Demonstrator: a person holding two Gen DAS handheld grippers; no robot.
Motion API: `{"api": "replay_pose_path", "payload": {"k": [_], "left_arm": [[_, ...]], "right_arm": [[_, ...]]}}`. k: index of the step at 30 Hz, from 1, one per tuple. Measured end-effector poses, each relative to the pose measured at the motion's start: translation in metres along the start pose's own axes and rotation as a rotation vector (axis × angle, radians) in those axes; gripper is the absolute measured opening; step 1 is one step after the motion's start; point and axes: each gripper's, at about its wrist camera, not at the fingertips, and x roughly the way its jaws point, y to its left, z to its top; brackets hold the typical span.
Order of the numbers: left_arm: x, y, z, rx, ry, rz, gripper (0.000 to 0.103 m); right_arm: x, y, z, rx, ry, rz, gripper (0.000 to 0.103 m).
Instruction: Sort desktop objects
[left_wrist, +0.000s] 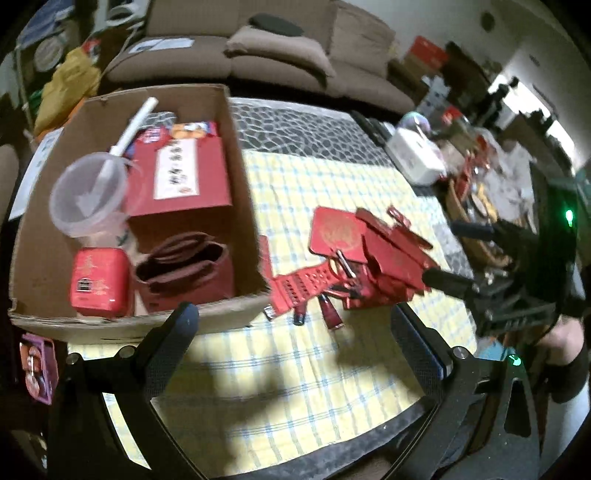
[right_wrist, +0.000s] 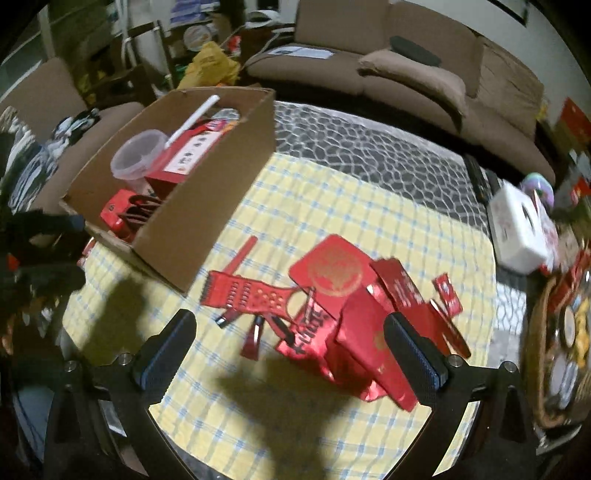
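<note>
Both the left gripper (left_wrist: 295, 325) and right gripper (right_wrist: 291, 332) stood spread, empty. The overlapping red pile (right_wrist: 354, 306), somewhat blurred, risked a multi-item grab or scatter beside the cardboard box (right_wrist: 207, 221).

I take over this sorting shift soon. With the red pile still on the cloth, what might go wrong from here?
1. The red items overlap in a heap, so the open right gripper may lift several at once.
2. The cardboard box already looks crowded; the clear plastic cup could tip.
3. Small clips lie flat and may slip the pads.
</note>
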Motion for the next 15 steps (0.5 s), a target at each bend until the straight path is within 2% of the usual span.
{"api": "replay_pose_path", "payload": {"k": [8,11,15], "left_arm": [[0.030,-0.045,-0.021,0.165,-0.014,0.049,0.103],[0.039,-0.059,-0.026,0.222,-0.017,0.097,0.103],[0.047,-0.068,-0.026,0.221,-0.033,0.096,0.103]], "right_arm": [[0.011,-0.030,-0.024,0.105,-0.022,-0.007,0.103],[0.015,-0.042,-0.031,0.128,-0.020,-0.033,0.103],[0.018,-0.057,-0.041,0.167,-0.030,-0.054,0.103]]}}
